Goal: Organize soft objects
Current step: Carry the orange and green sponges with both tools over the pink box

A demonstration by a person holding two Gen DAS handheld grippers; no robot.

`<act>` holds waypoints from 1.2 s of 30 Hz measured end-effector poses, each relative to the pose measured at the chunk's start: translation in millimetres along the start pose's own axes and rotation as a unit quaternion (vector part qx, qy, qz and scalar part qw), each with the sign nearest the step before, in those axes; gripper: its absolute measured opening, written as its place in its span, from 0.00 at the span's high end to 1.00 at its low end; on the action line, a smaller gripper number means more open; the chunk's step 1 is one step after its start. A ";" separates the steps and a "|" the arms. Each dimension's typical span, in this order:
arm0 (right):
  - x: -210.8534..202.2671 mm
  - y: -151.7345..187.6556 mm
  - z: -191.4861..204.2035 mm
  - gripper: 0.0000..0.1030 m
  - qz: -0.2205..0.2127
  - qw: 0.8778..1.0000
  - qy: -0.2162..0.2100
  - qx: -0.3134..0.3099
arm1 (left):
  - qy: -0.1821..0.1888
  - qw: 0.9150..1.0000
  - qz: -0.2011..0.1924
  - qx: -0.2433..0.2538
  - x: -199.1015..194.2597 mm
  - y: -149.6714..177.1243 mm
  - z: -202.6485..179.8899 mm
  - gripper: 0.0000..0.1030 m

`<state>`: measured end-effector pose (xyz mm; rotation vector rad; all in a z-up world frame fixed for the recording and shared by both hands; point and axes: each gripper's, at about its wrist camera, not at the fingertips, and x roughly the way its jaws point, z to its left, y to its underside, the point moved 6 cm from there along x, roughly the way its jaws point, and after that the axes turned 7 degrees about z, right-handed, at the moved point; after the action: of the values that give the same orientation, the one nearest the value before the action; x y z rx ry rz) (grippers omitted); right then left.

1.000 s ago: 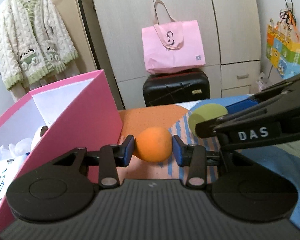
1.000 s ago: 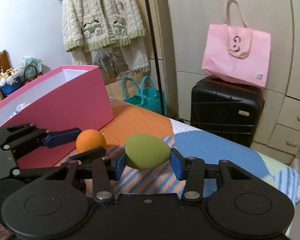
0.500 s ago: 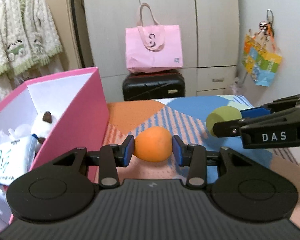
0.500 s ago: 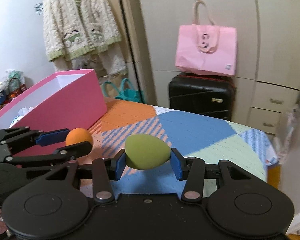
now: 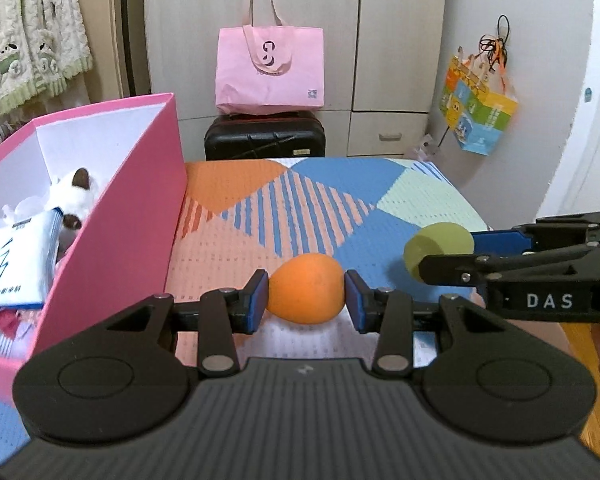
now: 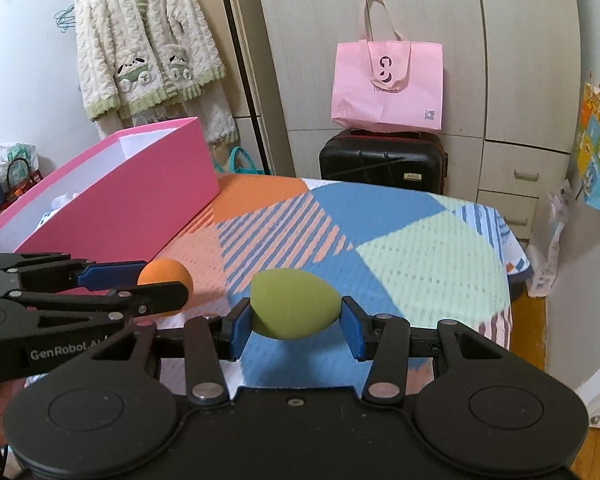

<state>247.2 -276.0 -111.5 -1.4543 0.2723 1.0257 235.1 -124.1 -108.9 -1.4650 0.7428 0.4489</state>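
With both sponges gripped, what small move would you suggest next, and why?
Probably swing the left claw, shut on the orange egg-shaped sponge, leftward over the open pink cardboard box: the box sits right beside it and already holds a white plush toy.

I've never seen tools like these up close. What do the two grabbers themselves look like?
Both are matte black plastic. The left gripper and right gripper have blue pads on their jaws, silver rivets and two round discs on the body. White lettering reads "DAS" on the right one and "GenRobot.AI" on the left.

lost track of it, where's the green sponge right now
The green sponge is clamped in the right gripper above the patterned tablecloth, right of the orange sponge.
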 end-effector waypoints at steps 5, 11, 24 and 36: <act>-16.7 15.5 13.2 0.49 -0.005 1.000 0.009 -0.004 | 0.022 1.000 0.011 -0.011 -11.7 7.8 2.7 0.61; -36.7 38.6 24.5 0.49 -0.007 1.000 0.018 0.016 | 0.047 0.999 0.018 -0.006 -33.2 18.6 6.1 0.61; -89.6 60.5 86.4 0.49 -0.033 0.999 0.015 -0.016 | 0.092 0.996 0.001 0.007 -115.6 47.7 34.3 0.61; -108.3 15.3 160.3 0.49 -0.074 0.993 -0.041 -0.080 | 0.043 0.997 -0.061 -0.032 -174.7 25.3 122.3 0.61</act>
<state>107.4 -179.8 -17.4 -1.5478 0.0220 1.0004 115.9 26.8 -13.3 -1.5882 0.7073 0.3217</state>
